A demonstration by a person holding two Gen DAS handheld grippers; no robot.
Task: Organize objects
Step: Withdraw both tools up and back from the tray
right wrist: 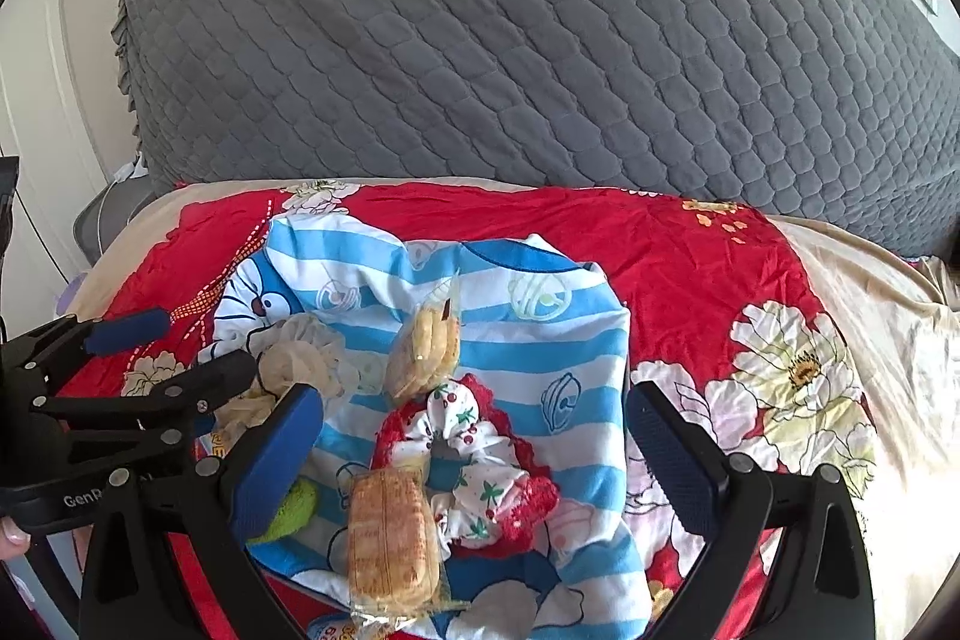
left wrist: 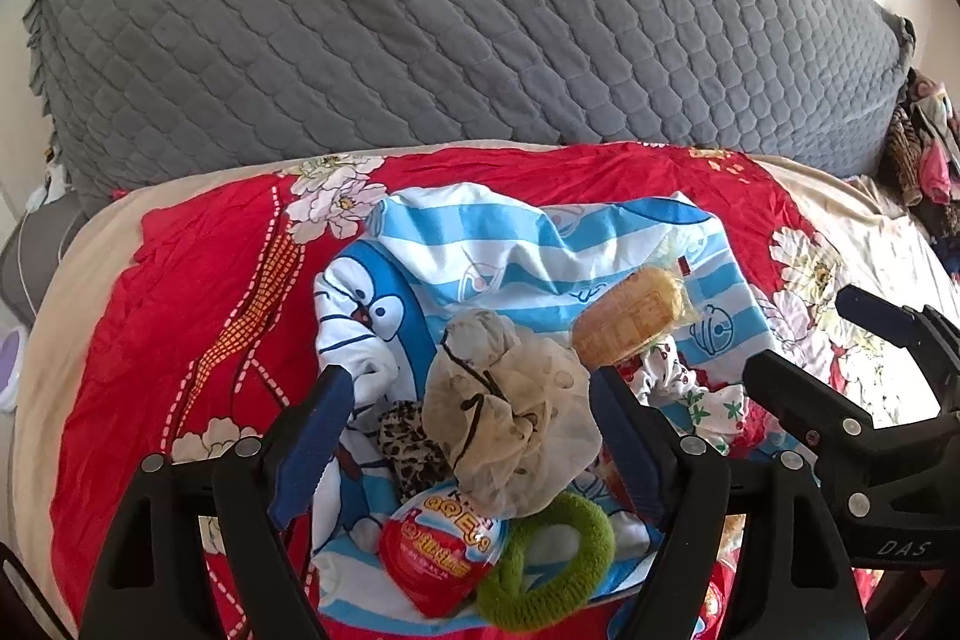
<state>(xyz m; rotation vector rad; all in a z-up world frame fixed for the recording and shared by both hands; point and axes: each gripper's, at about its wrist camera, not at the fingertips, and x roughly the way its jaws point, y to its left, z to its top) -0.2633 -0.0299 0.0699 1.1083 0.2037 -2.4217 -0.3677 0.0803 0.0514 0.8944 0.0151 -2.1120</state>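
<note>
On a blue-and-white striped cartoon cloth lie small items. In the left wrist view, my left gripper is open around a cream mesh scrunchie; beside it lie a leopard scrunchie, a red snack pack, a green hair tie and a wrapped biscuit. In the right wrist view, my right gripper is open over a white cherry-print scrunchie with red lace. Two wrapped biscuits lie near it.
The cloth lies on a red floral quilt on a bed. A grey quilted cover rises behind. A pile of clothes sits at the far right. The other gripper shows at each view's edge.
</note>
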